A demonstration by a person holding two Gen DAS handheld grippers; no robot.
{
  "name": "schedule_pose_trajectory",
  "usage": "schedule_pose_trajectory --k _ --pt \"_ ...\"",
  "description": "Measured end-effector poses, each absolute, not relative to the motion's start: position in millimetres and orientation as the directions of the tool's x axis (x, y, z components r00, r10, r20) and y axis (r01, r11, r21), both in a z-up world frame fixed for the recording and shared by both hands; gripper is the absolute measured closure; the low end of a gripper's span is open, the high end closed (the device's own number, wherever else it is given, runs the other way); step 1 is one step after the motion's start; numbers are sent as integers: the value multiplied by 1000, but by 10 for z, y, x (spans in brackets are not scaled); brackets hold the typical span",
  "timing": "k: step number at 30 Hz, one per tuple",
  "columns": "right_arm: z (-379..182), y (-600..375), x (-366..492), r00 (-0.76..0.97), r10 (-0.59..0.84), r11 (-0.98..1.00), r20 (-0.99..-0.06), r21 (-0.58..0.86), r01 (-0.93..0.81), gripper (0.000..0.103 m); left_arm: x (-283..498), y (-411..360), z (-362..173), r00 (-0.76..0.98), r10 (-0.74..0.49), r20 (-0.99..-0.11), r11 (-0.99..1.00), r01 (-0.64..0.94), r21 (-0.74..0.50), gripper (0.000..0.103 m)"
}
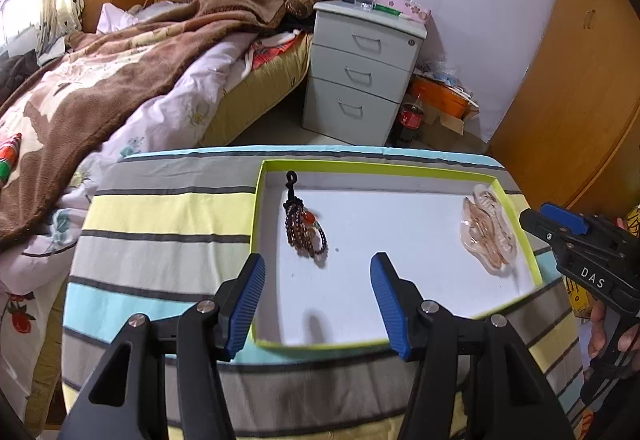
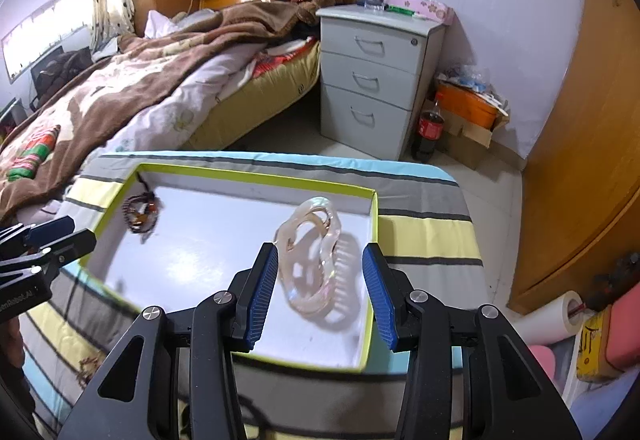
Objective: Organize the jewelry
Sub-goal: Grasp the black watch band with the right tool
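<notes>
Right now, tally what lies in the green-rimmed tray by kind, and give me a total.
Beaded bracelet with tassel cord, dark brown beads, at the tray's left side: 1
Clear plastic hair claw clip, at the tray's right side: 1
Total in the green-rimmed tray: 2
Neither the left gripper nor the right gripper holds anything; both are open.

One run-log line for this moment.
left gripper open, empty | right gripper open, empty | bracelet, hair claw in tray
</notes>
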State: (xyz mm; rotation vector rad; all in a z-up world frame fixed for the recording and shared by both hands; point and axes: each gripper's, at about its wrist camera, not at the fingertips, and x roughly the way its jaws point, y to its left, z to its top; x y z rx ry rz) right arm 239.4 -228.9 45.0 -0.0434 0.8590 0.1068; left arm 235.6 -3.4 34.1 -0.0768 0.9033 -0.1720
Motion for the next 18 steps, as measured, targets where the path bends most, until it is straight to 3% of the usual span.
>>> schedule_pose_trajectory --k 18 --pt "443 -2261 1567 675 115 993 -729 78 -85 58 1595 109 519 654 -205 -728 978 114 -173 45"
